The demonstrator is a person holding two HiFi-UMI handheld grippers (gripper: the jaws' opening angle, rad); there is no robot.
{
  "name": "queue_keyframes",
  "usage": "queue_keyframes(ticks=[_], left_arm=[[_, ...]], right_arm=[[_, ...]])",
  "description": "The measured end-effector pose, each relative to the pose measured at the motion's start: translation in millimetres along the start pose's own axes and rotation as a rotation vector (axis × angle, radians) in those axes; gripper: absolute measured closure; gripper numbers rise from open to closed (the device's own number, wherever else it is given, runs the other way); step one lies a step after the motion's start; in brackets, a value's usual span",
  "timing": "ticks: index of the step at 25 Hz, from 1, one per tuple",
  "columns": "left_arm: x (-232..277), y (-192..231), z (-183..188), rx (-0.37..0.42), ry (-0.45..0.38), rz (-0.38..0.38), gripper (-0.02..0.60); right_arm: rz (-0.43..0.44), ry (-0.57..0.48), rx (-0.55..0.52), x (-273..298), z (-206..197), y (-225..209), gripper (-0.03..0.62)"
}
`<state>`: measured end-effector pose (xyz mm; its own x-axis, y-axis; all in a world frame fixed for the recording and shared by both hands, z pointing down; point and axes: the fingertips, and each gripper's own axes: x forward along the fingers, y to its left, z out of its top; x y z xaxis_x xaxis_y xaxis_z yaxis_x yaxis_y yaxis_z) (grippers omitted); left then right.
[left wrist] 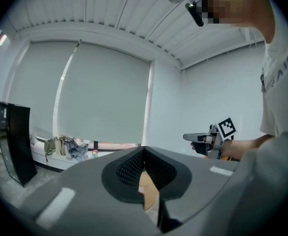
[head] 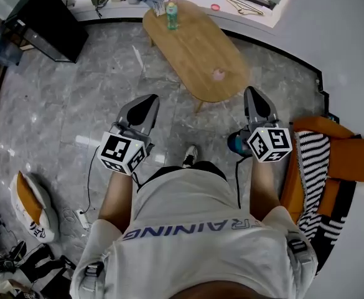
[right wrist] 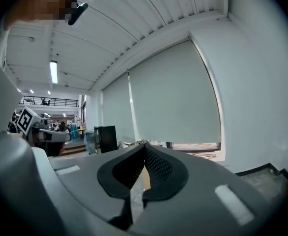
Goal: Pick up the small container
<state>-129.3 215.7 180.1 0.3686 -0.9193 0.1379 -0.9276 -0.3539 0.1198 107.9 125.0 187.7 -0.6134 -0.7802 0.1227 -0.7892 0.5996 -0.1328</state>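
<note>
Head view: the left gripper (head: 150,98) and right gripper (head: 251,92), grey and wedge-shaped, are seen clenched on nothing. Ahead, the small container (head: 218,74), pink and round, is set on the oval wooden table (head: 194,48); its axis cannot be told.

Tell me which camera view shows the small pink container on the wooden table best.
The head view. The small pink container stands unobstructed on the wooden table, near its closer end. Both gripper views show only a sliver of tabletop low in the picture; the container cannot be made out there.
</note>
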Motion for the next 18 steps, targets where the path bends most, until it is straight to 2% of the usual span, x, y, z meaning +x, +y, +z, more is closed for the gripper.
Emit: queue_keyframes(ticks=[6, 9, 13, 18], left_arm=[[68.5, -3.7, -3.4, 0.016, 0.052, -0.011, 0.580], [95.8, -14.3, -1.0, 0.054, 0.080, -0.073, 0.580], [137.1, -20.1, 10.8, 0.081, 0.074, -0.140, 0.580], [193.4, -14.6, 9.0, 0.084, 0.074, -0.239, 0.580]], right_arm=[[-0.014, -0.015, 0.029, 30.1, 1.0, -55.2, 0.580], [-0.067, -0.023, 0.071, 21.8, -6.6, -80.7, 0.580], [-0.151, -0.022, 0.104, 15.8, -15.0, -114.2, 0.580], [-0.247, -0.012, 0.086, 24.3, -16.7, -142.1, 0.580]])
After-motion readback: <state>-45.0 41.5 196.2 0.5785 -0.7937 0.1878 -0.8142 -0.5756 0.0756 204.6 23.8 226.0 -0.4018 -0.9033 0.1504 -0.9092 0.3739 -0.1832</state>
